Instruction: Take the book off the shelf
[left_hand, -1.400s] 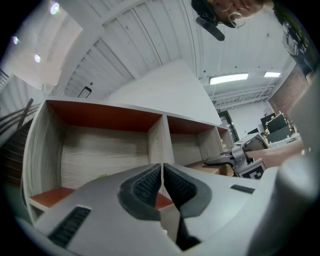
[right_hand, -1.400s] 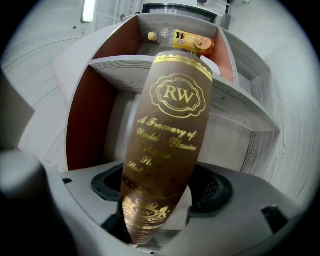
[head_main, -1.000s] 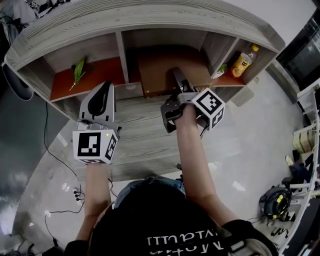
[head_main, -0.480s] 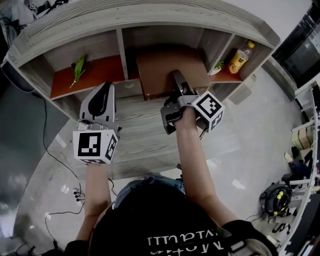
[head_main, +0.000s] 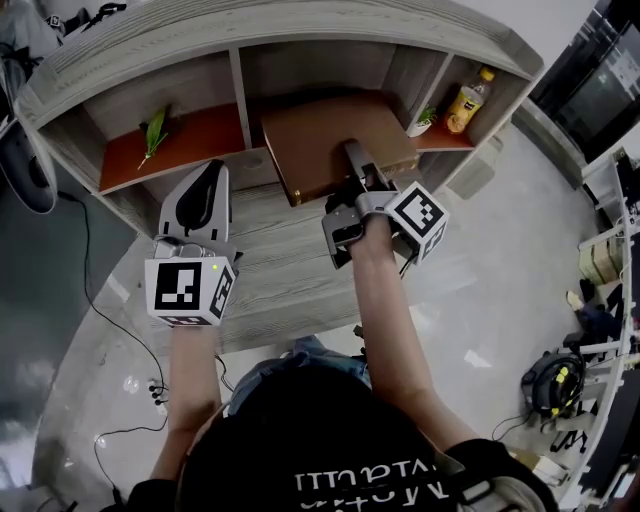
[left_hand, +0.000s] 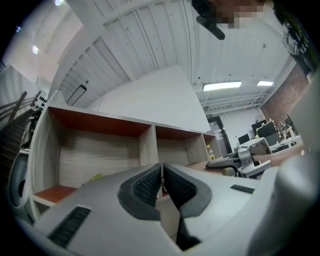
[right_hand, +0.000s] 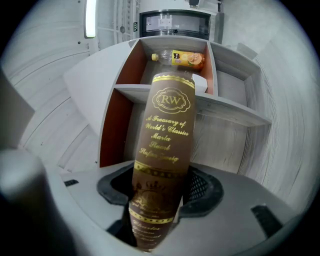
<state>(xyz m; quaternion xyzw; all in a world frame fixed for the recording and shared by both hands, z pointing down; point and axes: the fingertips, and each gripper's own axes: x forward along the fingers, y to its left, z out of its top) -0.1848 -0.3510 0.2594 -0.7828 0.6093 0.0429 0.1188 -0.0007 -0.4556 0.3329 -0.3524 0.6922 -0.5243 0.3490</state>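
A thick brown book (head_main: 330, 140) with gold lettering lies in the shelf's (head_main: 240, 95) middle compartment, its near end sticking out over the grey table (head_main: 270, 275). My right gripper (head_main: 354, 165) reaches over that end. In the right gripper view the book's spine (right_hand: 165, 145) fills the gap of the right gripper (right_hand: 159, 192), whose jaws are closing with both pads against the spine. My left gripper (head_main: 203, 190) hovers over the table to the left, apart from the book. The left gripper (left_hand: 162, 182) is shut with nothing between its pads.
A green leaf (head_main: 153, 135) lies on the orange floor of the left compartment. The right compartment holds a small potted plant (head_main: 421, 122) and a yellow juice bottle (head_main: 463, 100), the bottle also seen in the right gripper view (right_hand: 185, 58). Cables lie on the floor at the left (head_main: 120, 320).
The book's near end has come further out of the middle compartment and swung a little to the left. The left gripper has stayed where it was.
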